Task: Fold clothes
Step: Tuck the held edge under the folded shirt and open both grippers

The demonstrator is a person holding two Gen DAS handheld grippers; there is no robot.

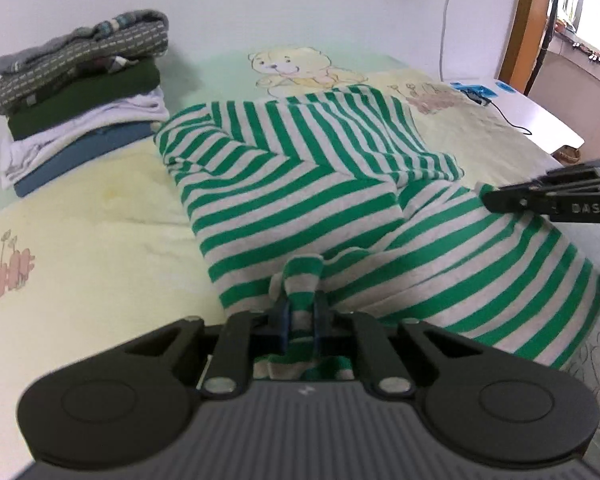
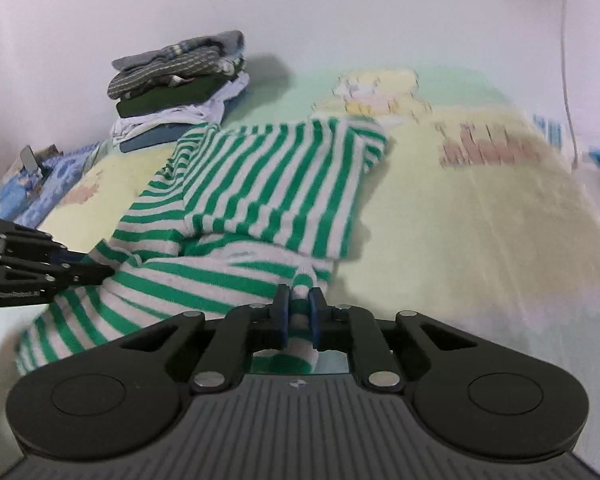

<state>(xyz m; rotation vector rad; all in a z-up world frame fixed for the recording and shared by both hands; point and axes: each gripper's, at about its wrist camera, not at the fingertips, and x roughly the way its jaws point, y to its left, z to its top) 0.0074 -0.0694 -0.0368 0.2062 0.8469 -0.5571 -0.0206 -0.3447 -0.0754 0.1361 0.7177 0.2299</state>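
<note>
I have the green-and-white striped knit garment [image 1: 312,196] spread on the pale yellow and mint cartoon-print bed sheet [image 1: 92,208], partly folded, with one striped panel doubled back over the middle. Its long axis runs away from me toward the white wall [image 1: 300,0], the far end reaching just short of the printed yellow bear [image 1: 296,68], the near end bunched at my two grippers.

My left gripper [image 1: 300,316] is clenched on a small pinch of the striped fabric; the cloth stands up in a little tuft between the blue pads [image 1: 283,320]. My right gripper [image 2: 299,312] is likewise clamped on a fold of the same garment at its near right edge, stripes showing between the closed fingers. In the left wrist view the right gripper comes in from the right side, touching the garment's edge; in the right wrist view the left one sits at the left edge of the cloth.

A stack of folded clothes [image 1: 80,92] in grey, dark green, white and blue sits at the far left of the bed against the wall, well apart from the striped piece. The right wrist view is blurred on its right side.
</note>
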